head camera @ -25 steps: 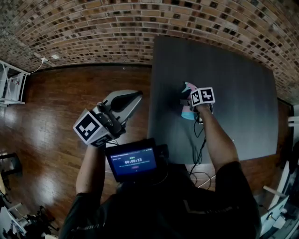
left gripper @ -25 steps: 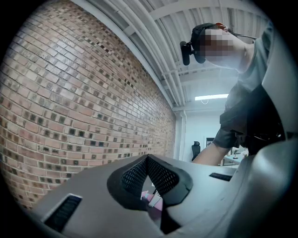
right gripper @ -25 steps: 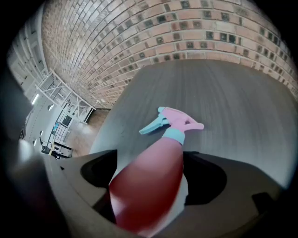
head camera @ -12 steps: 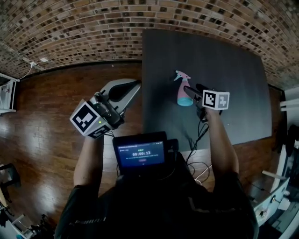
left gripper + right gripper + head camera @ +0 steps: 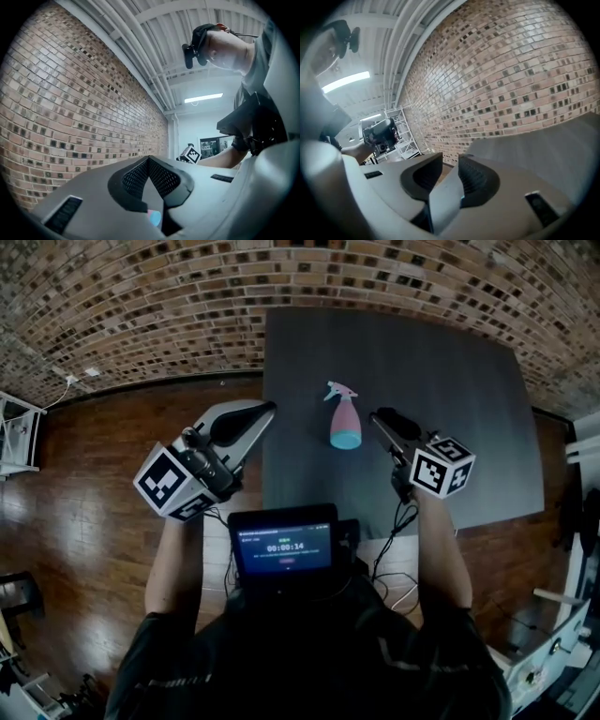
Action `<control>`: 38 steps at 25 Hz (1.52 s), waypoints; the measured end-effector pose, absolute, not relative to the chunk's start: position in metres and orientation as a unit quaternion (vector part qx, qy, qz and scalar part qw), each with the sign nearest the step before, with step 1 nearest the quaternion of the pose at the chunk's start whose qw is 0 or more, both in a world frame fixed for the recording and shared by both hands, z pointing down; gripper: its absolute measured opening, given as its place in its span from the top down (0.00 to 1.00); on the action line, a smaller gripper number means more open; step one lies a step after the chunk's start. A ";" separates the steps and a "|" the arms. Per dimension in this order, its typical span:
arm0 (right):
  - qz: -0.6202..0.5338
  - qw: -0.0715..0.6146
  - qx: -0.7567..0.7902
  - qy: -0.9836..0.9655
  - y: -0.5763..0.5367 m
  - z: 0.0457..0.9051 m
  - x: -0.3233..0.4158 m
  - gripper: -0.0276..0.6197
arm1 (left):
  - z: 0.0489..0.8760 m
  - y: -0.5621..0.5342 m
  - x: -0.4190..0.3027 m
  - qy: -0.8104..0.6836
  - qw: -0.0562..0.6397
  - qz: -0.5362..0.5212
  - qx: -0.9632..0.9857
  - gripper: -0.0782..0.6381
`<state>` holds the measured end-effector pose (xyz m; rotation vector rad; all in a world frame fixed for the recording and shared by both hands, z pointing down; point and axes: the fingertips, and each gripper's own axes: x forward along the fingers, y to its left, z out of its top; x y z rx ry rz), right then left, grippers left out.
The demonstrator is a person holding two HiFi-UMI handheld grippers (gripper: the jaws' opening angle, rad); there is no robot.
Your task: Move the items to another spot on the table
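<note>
Running across the back of the room, a brick wall [image 5: 141, 315] meets a glossy wooden floor [image 5: 103, 427], with a white metal rack [image 5: 17, 418] at the far left edge. A dark grey worktop [image 5: 450, 399] stands against the wall. It carries only a pink spray bottle [image 5: 344, 420] with a teal base, upright near its left half. A small lit screen [image 5: 286, 545] sits at the person's chest.

The left claw [image 5: 265, 411] hangs over the floor, its tip reaching the worktop's left edge, well apart from the bottle. In the left gripper view its jaws are pressed together at the tips and hold nothing [image 5: 149, 161]; a speck of pink and teal shows through the slot beneath them.

The bottle stands between the two claws, touched by neither.

The right claw [image 5: 375, 415] hovers over the worktop just to the right of the bottle's base. In the right gripper view its jaws are closing, with only a narrow gap left and nothing between them [image 5: 450, 164].
</note>
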<state>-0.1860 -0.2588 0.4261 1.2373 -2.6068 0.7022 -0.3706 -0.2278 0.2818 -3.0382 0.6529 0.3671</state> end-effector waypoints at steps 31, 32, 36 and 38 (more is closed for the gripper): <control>0.085 0.021 0.410 -0.908 -0.131 0.317 -0.111 0.95 | 0.241 -0.100 -0.277 0.248 0.058 0.116 -0.960 0.90; 0.086 0.020 0.414 -0.906 -0.129 0.316 -0.110 0.95 | 0.240 -0.098 -0.278 0.246 0.058 0.117 -0.961 0.90; 0.087 0.022 0.422 -0.902 -0.118 0.313 -0.119 0.95 | 0.237 -0.088 -0.288 0.239 0.054 0.118 -0.962 0.90; 0.084 0.025 0.423 -0.902 -0.115 0.312 -0.125 0.95 | 0.237 -0.085 -0.295 0.239 0.055 0.119 -0.962 0.90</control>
